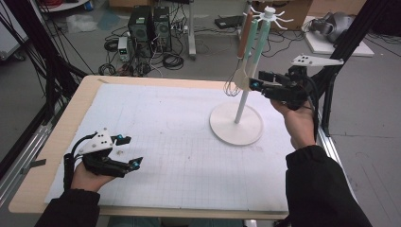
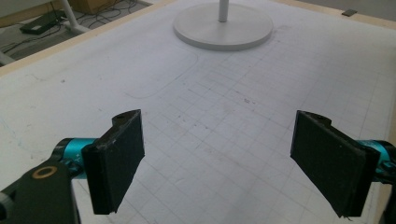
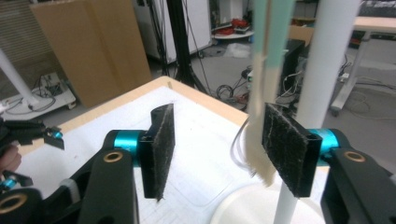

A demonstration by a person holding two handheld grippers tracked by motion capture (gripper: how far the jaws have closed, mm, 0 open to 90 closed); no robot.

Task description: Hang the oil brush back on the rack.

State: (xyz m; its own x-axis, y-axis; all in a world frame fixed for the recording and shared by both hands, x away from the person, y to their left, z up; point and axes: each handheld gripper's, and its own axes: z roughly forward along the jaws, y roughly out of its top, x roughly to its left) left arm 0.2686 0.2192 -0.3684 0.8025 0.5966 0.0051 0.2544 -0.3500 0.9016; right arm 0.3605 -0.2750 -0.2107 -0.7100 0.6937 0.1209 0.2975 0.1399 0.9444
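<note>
Here the left gripper [image 1: 128, 150] rests low over the near left part of the table [image 1: 56, 137], its fingers [image 2: 116, 163] spread wide with nothing between them but the white gridded mat [image 1: 165, 142]. It is well apart from the work, so the only risk on that side is that it cannot steady anything if the rack starts to move.

Further right stands the white utensil rack [image 1: 236, 124], a round base with a thin pole and hooks at the top. From the hooks hang a brown-handled whisk [image 1: 243, 38] and a green-handled spatula [image 1: 257, 45], close together and just beside the pole.

At the right, the right gripper [image 1: 257, 81] is raised to the lower end of the spatula. In the right gripper view its fingers [image 3: 161, 144] stand apart, and the cream blade of the spatula [image 3: 259, 140] lies between them, close against the right-hand pad; I cannot tell whether it touches. No squeeze shows, so I judge the spatula to hang from its hook on its own weight.

What could go wrong from here: if the hand pulls back sideways, the right-hand pad may drag the blade along and set the spatula swinging, or lift its loop off the hook so it drops onto the base. A swing could also knock the whisk beside it. The pole sits just behind the right-hand finger, and a bump there could tip the light rack. A straight, slow retreat would suit best.
</note>
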